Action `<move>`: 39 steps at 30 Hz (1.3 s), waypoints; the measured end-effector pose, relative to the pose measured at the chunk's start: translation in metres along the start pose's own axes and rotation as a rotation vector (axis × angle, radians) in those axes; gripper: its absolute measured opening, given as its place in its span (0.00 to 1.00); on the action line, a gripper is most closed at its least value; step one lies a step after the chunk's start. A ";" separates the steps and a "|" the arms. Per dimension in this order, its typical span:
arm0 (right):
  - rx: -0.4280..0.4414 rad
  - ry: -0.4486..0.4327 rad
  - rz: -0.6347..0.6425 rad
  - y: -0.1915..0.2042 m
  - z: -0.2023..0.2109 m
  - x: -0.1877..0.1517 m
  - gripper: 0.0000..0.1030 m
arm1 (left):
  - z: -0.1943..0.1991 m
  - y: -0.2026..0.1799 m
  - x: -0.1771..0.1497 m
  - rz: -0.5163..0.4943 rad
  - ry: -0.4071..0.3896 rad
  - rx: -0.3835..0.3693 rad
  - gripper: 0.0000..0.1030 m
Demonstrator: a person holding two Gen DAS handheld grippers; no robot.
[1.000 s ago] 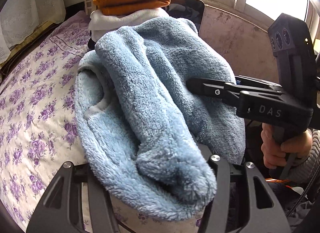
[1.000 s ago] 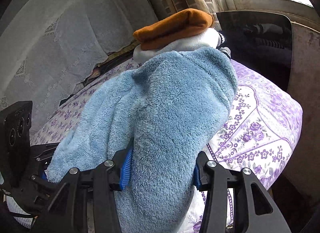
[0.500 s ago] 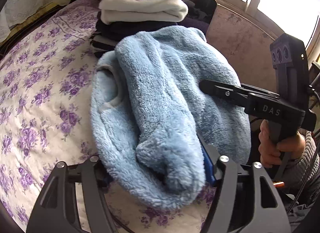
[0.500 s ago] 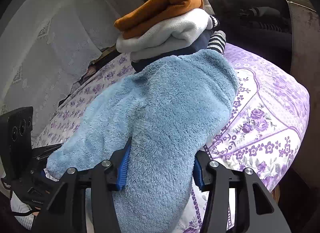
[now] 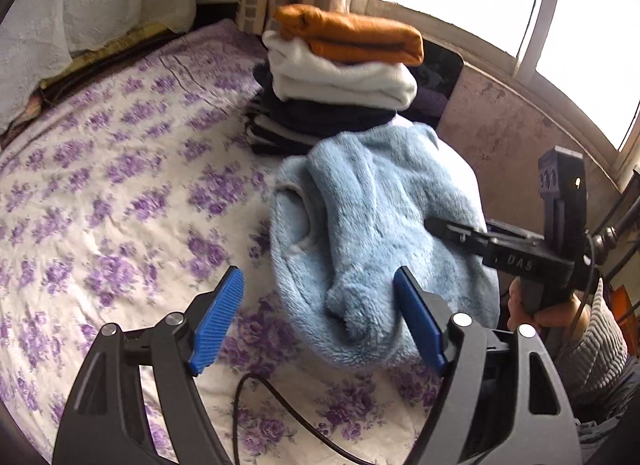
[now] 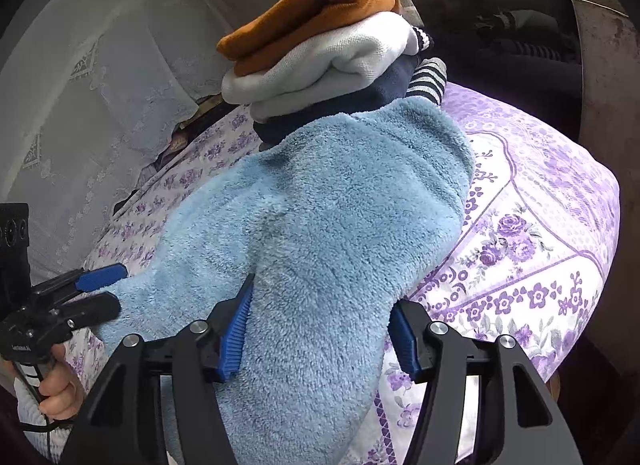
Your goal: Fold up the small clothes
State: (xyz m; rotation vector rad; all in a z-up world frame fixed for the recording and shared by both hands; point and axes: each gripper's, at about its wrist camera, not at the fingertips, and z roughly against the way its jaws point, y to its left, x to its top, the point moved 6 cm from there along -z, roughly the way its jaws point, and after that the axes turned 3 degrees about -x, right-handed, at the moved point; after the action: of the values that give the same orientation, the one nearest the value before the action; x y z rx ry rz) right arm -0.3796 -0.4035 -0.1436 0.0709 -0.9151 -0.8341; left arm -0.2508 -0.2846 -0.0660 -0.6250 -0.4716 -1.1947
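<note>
A fluffy light blue garment (image 5: pixel 376 233) lies folded in a long bundle on the floral bed, its near end by my left gripper; it fills the right wrist view (image 6: pixel 320 233). My left gripper (image 5: pixel 320 317) is open, with the garment's end against its right pad and free of the left pad. It shows at the left in the right wrist view (image 6: pixel 100 289). My right gripper (image 6: pixel 320 329) has its jaws wide, with the garment's edge lying between them. It shows at the right in the left wrist view (image 5: pixel 448 225).
A stack of folded clothes (image 5: pixel 340 77), orange on top, then white and dark ones, stands behind the blue garment (image 6: pixel 320 49). The purple floral bedsheet (image 5: pixel 100 185) stretches to the left. A black cable (image 5: pixel 256 393) lies near me. The bed's corner (image 6: pixel 580 225) drops off at right.
The blue garment has been lowered onto the bed in front of the stack. My left gripper has opened and pulled back from it.
</note>
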 end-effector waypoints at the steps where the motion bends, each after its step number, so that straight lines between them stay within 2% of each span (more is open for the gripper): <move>1: -0.002 0.000 -0.002 -0.001 0.000 0.000 0.61 | 0.008 0.000 0.005 -0.001 -0.029 0.014 0.72; 3: -0.002 0.001 -0.008 -0.002 0.000 -0.001 0.62 | 0.016 -0.001 0.014 0.002 -0.059 0.017 0.72; 7: -0.009 0.002 -0.003 -0.001 0.000 -0.001 0.63 | 0.012 -0.017 0.024 -0.028 -0.054 0.021 0.72; 11: -0.008 0.002 0.000 -0.001 0.001 -0.001 0.63 | -0.028 -0.026 0.009 -0.105 0.041 0.107 0.72; 13: -0.007 0.009 0.006 -0.001 0.001 -0.001 0.67 | -0.051 -0.017 -0.007 -0.100 0.111 0.122 0.77; 14: -0.006 0.020 0.013 -0.001 -0.001 -0.001 0.69 | -0.063 -0.010 -0.017 -0.090 0.143 0.130 0.83; 15: -0.013 0.026 0.025 0.001 0.000 0.000 0.69 | -0.067 -0.005 -0.021 -0.075 0.140 0.140 0.90; 17: -0.042 0.016 0.057 0.005 0.010 0.006 0.69 | -0.064 -0.003 -0.019 -0.077 0.136 0.138 0.91; 19: -0.072 -0.031 0.072 0.006 0.025 0.017 0.69 | -0.062 -0.002 -0.019 -0.080 0.132 0.145 0.91; 22: -0.162 -0.165 0.117 0.007 0.057 0.043 0.69 | -0.061 0.001 -0.019 -0.057 0.136 0.125 0.91; 23: -0.183 -0.195 0.131 0.008 0.062 0.052 0.68 | -0.059 0.003 -0.017 -0.043 0.134 0.117 0.90; 24: -0.191 -0.203 0.138 0.009 0.063 0.058 0.59 | -0.056 0.003 -0.015 -0.035 0.128 0.113 0.89; 25: -0.190 -0.198 0.144 0.009 0.059 0.063 0.48 | -0.050 0.005 -0.011 -0.028 0.111 0.117 0.89; 28: -0.181 -0.162 0.172 0.016 0.036 0.068 0.35 | -0.030 0.008 0.010 -0.018 0.031 0.148 0.89; 30: -0.181 -0.139 0.178 0.020 0.019 0.065 0.33 | -0.023 0.009 0.025 -0.016 0.000 0.157 0.89; 33: -0.173 -0.114 0.173 0.026 -0.001 0.068 0.33 | -0.030 0.007 0.046 -0.023 0.001 0.164 0.89; 36: -0.190 -0.093 0.188 0.030 -0.020 0.071 0.33 | -0.063 0.005 0.054 -0.051 0.054 0.196 0.89; 39: -0.214 -0.028 0.205 0.028 -0.049 0.067 0.35 | -0.103 0.015 0.044 -0.016 0.130 0.202 0.90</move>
State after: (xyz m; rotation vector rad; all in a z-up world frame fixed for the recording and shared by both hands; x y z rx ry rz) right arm -0.3048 -0.4423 -0.1189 -0.2173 -0.8390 -0.7385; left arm -0.2215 -0.3811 -0.1167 -0.3688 -0.4799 -1.1775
